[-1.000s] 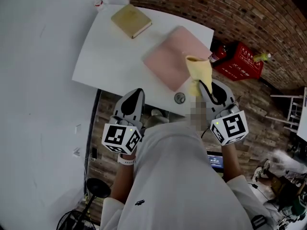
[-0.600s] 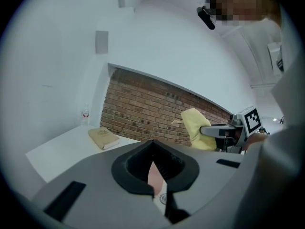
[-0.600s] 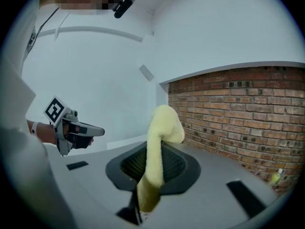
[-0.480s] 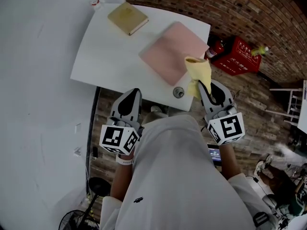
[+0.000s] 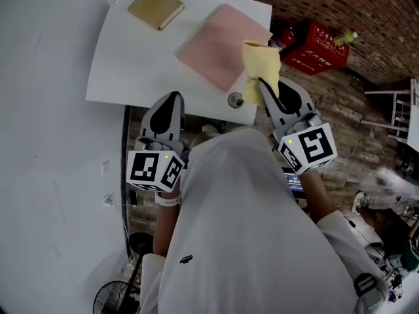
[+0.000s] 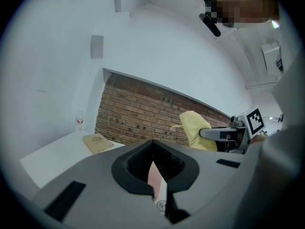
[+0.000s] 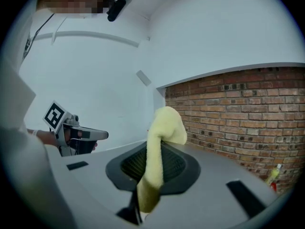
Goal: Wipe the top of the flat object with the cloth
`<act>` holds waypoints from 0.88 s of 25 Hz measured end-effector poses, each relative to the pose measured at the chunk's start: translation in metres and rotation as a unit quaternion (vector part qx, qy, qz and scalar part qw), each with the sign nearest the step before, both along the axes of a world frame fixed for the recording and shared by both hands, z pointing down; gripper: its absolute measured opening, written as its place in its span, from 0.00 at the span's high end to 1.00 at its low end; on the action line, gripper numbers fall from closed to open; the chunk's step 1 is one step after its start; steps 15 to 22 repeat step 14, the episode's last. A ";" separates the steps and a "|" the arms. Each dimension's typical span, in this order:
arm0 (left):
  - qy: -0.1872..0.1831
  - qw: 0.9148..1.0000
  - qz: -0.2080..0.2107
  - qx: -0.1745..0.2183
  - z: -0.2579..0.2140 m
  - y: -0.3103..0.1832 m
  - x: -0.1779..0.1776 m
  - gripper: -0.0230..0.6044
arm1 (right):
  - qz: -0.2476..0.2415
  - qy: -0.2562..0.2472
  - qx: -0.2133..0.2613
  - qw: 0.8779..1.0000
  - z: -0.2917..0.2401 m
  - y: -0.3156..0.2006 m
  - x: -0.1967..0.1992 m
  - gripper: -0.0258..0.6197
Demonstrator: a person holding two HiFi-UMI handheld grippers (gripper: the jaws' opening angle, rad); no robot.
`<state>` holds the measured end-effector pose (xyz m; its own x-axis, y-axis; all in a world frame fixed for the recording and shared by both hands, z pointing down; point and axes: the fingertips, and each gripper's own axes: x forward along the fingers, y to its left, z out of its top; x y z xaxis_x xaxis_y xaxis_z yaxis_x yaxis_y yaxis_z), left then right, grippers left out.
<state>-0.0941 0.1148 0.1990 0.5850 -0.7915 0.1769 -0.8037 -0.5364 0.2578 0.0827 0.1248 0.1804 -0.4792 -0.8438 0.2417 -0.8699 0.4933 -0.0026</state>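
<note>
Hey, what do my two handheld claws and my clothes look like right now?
The left claw and right claw are smooth grey shells with a black teardrop recess. Each carries a white cube of black square markers. The person wears a white top and a white band on the left wrist.

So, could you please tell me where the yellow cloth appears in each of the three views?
Head view: upper right of centre, yellow cloth held in the right gripper.
Left gripper view: right of centre, before the brick wall.
Right gripper view: centre, clamped between its jaws.
Shared landmark: brick wall.
</note>
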 end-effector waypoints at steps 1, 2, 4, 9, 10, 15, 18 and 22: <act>-0.001 1.000 0.000 0.001 -0.001 0.001 0.000 0.94 | -0.004 0.001 0.002 1.000 -0.001 0.001 -0.002 0.87; -0.002 1.000 0.000 0.002 -0.002 0.002 -0.001 0.94 | -0.008 0.002 0.003 1.000 -0.001 0.003 -0.005 0.87; -0.002 1.000 0.000 0.003 -0.002 0.004 -0.002 0.94 | -0.018 0.006 0.006 1.000 -0.001 0.007 -0.009 0.87; 0.002 1.000 -0.001 0.003 0.000 0.009 -0.002 0.94 | -0.019 0.013 0.008 1.000 0.000 0.011 -0.012 0.87; 0.004 1.000 -0.001 0.003 0.000 0.010 -0.002 0.94 | -0.015 0.011 0.008 1.000 0.000 0.011 -0.011 0.87; 0.008 1.000 -0.001 0.000 0.002 0.013 0.001 0.94 | -0.007 0.005 0.004 1.000 0.002 0.013 -0.008 0.87; 0.008 1.000 -0.001 0.000 0.002 0.013 0.001 0.94 | -0.007 0.005 0.004 1.000 0.002 0.013 -0.008 0.87; 0.008 1.000 -0.001 0.000 0.002 0.013 0.001 0.94 | -0.007 0.005 0.004 1.000 0.002 0.013 -0.008 0.87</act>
